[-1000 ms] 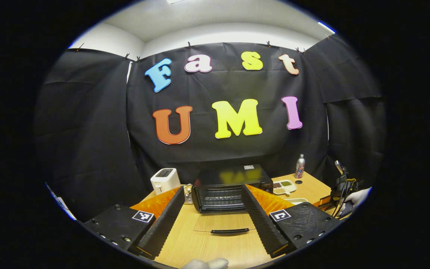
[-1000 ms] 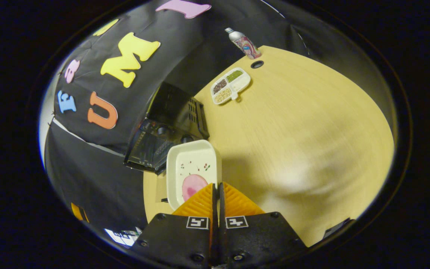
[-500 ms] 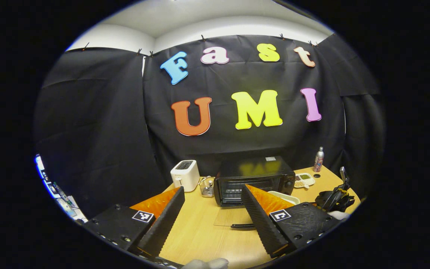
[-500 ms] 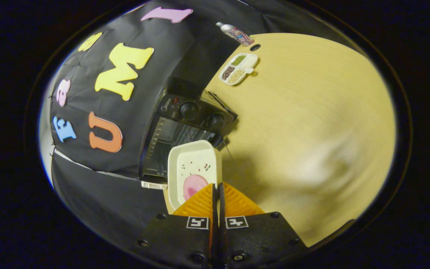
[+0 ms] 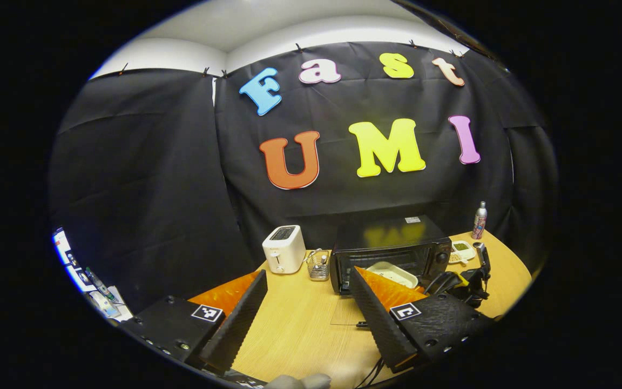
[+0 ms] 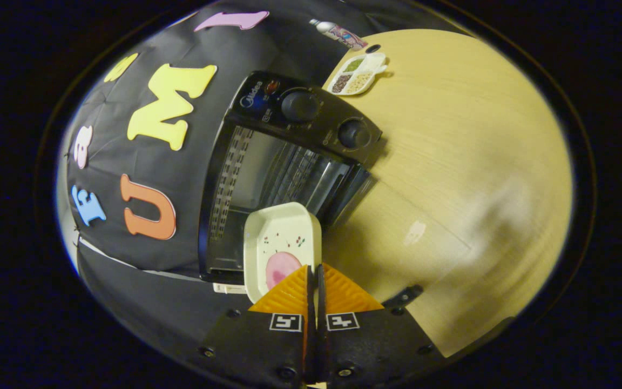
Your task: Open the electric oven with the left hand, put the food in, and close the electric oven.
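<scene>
In the left gripper view, the left gripper (image 5: 307,302) sits at six o'clock with its two fingers spread wide and nothing between them — released. Past them lies the wooden table (image 5: 300,324). The electric oven (image 5: 389,246) stands at about four o'clock from centre, its glass door (image 5: 351,313) folded down flat onto the table in front of it. A white dish (image 5: 392,273) hangs at the oven's mouth, held by the right gripper (image 5: 454,283) coming in from four o'clock. Left of the oven are a small wire basket (image 5: 318,266) and a white toaster (image 5: 284,255). Right of the oven are a compartment tray (image 5: 461,251) and a bottle (image 5: 479,220)

In the right gripper view, the right gripper (image 6: 313,275) sits at six o'clock, its fingers clenched on the near rim of the white dish (image 6: 281,240). A pink slice of food (image 6: 280,268) lies in the dish. The dish's far end is at the open front of the electric oven (image 6: 284,162), whose cavity fills the middle. The lowered door (image 6: 397,243) spreads toward four o'clock over the table (image 6: 478,135). The compartment tray (image 6: 357,73) and the bottle (image 6: 338,32) are at one o'clock
</scene>
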### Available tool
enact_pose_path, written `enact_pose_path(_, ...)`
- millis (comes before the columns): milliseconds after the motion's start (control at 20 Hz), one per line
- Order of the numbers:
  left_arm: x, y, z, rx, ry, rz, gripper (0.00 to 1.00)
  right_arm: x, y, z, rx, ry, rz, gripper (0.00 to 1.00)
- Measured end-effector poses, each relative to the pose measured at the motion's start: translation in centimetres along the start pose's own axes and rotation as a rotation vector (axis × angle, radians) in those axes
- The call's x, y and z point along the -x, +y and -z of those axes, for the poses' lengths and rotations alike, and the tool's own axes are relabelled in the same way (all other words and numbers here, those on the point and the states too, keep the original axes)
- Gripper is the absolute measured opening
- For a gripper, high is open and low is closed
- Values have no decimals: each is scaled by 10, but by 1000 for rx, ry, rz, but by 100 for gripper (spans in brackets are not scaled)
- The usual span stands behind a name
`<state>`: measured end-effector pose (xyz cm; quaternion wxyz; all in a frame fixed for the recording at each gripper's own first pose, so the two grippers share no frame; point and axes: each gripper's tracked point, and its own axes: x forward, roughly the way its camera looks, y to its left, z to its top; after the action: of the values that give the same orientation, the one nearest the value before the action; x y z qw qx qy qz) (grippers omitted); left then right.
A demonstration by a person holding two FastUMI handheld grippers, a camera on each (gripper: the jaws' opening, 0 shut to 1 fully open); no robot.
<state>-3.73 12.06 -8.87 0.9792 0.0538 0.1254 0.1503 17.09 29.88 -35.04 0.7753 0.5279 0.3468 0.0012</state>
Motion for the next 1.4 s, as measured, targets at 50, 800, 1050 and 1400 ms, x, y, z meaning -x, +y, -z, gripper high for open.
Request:
enact_pose_path(50,-4,0,3,0,8,2,97,-10,4,-1,-6,-1,2,0)
enact_pose_path(800,-35,7,15,27,41,-21,97,-66,29,-68,3,-86,-86,7)
enact_pose_path(1050,-36,2,12,30,27,0,96,-41,33,-70,159,-61,-87,32)
enact_pose_path(1400,-22,-2,11,29,24,42,97,57,51,-87,537,-107,-57,90)
